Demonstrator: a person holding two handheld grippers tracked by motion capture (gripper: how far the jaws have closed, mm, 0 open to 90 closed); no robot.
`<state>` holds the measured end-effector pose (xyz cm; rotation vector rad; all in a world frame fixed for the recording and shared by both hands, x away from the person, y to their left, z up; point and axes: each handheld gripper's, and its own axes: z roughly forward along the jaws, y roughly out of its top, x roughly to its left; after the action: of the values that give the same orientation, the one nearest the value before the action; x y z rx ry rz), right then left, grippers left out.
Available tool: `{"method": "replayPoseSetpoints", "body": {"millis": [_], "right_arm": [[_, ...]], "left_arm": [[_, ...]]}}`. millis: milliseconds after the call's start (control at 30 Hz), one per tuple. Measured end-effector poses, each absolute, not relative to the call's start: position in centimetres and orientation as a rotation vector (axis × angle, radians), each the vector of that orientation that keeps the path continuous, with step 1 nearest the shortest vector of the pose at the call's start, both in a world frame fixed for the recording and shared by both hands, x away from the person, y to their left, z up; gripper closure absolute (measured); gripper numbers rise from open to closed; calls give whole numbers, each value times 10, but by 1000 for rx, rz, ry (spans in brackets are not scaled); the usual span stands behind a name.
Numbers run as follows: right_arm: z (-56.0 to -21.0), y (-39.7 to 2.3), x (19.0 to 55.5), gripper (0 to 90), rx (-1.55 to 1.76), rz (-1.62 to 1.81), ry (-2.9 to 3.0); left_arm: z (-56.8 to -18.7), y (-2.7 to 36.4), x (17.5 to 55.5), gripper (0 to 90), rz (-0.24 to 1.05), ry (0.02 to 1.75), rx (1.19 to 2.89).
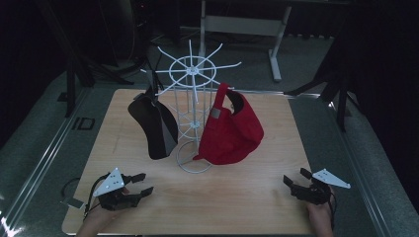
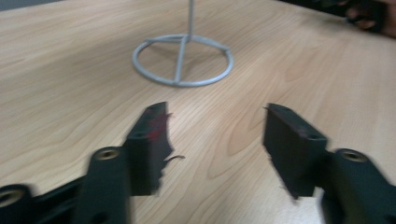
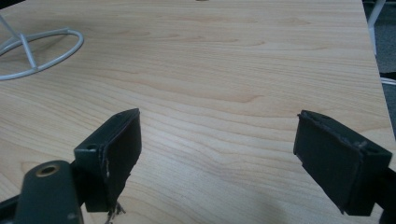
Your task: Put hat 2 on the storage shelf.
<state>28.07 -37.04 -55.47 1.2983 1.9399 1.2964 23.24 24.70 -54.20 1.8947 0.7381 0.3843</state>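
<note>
A white wire rack (image 1: 191, 106) stands upright at the middle of a light wooden worktop (image 1: 257, 197), its ring base (image 2: 182, 59) flat on the wood and spokes fanning out from a hub at the top. A red cap (image 1: 231, 129) hangs on the rack's right side, its lower edge reaching down close to the base; a black cap (image 1: 154, 127) hangs on the left side, clear of the worktop.

The left gripper (image 1: 140, 184) rests at the near left corner, held in a hand (image 1: 94, 222), jaws apart with nothing between them. In the left gripper view the ring base lies ahead of the open jaws, well apart from them.

The right gripper (image 1: 295, 179) sits near the near right corner, also hand-held, jaws spread wide over bare wood. In the right gripper view the ring base shows at the far left, well off from the jaws. Both grippers are well apart from the rack and caps.
</note>
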Motion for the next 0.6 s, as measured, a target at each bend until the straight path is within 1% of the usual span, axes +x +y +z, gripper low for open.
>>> {"method": "replayPoseSetpoints", "body": {"millis": [33,100,200,333,600], "right_arm": [[-555,-370,281,150,1297,1297,1939],[-555,-370,280,150,1297,1297,1938],[-555,-370,280,150,1294,1299,1936],[-555,-371,280,150,1296,1303,1934],[-555,-371,280,150,1293,1306,1934]], "left_arm": [[-543,248,232,355,387,756,1894],[-545,249,231,267,422,784,1889],[-547,251,231,184,448,801,1868],[-552,253,231,145,448,817,1876],[-560,256,228,130,461,861,1900]]}}
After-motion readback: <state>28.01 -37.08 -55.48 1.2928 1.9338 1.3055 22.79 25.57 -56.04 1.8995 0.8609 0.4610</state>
